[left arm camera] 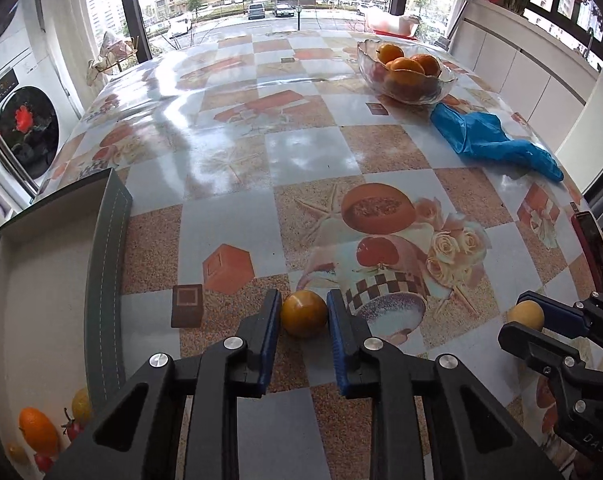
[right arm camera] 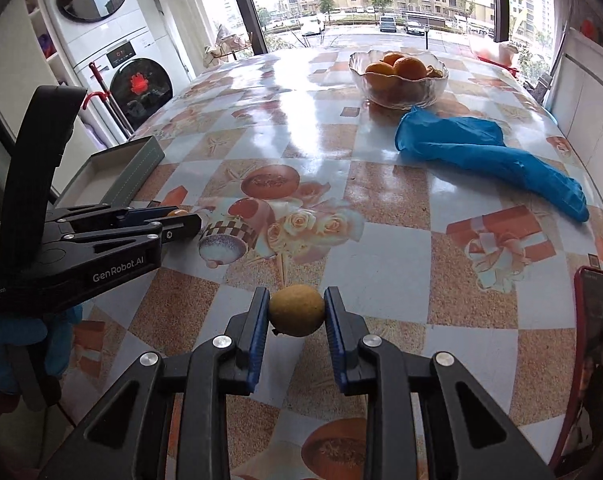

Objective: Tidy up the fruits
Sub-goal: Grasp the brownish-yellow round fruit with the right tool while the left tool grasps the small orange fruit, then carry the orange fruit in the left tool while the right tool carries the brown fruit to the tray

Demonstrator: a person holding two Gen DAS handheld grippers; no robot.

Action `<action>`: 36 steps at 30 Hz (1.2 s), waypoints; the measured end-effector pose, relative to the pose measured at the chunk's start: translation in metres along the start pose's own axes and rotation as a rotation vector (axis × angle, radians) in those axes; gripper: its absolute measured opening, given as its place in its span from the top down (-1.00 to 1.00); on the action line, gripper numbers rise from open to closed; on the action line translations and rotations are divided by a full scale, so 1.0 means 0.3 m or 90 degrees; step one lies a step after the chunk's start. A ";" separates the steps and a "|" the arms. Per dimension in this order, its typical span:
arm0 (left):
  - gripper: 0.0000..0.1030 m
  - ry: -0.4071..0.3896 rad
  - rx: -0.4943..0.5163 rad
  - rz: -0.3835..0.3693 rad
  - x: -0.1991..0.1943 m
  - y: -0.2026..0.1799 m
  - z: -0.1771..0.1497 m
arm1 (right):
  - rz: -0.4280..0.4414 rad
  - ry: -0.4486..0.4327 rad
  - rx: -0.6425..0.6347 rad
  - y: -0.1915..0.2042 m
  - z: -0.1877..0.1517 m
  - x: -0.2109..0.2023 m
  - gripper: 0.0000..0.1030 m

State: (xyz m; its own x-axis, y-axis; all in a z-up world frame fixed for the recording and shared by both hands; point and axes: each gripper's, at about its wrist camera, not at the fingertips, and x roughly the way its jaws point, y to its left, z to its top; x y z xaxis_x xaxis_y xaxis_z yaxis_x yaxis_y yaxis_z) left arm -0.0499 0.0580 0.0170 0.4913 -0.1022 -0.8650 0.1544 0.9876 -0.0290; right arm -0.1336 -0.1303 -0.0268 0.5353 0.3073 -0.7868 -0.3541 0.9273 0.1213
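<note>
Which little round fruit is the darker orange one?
The orange-brown fruit between the left gripper fingers. The one in the right gripper is a paler, dull yellow fruit.

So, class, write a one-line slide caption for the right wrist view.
Right hand-held gripper grips a small yellow fruit above the patterned table, glass bowl of oranges beyond.

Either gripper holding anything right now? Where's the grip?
Left gripper brackets an orange-brown fruit on the table; firm contact unclear. Right gripper pinches a yellowish fruit across its middle.
</note>
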 end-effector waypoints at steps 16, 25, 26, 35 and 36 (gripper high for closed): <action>0.52 -0.087 -0.039 -0.029 -0.247 0.093 -0.086 | 0.001 0.007 0.001 0.108 0.008 -0.041 0.42; 0.52 -0.117 -0.110 0.051 -0.345 0.327 -0.187 | 0.070 0.026 -0.071 0.378 0.069 -0.012 0.42; 0.52 -0.115 -0.122 0.059 -0.351 0.358 -0.207 | 0.080 0.029 -0.083 0.422 0.076 -0.003 0.42; 0.52 -0.090 -0.186 0.114 -0.335 0.531 -0.329 | 0.147 0.089 -0.148 0.723 0.115 0.133 0.41; 0.51 -0.088 -0.188 0.114 -0.330 0.539 -0.339 | 0.145 0.097 -0.156 0.744 0.113 0.149 0.41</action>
State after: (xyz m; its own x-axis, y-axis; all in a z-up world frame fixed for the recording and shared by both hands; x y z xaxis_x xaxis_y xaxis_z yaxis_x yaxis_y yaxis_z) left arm -0.1608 0.2399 0.0470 0.6028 0.0806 -0.7938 -0.1888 0.9810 -0.0438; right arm -0.1626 0.0978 -0.0144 0.3071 0.4475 -0.8399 -0.6346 0.7540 0.1697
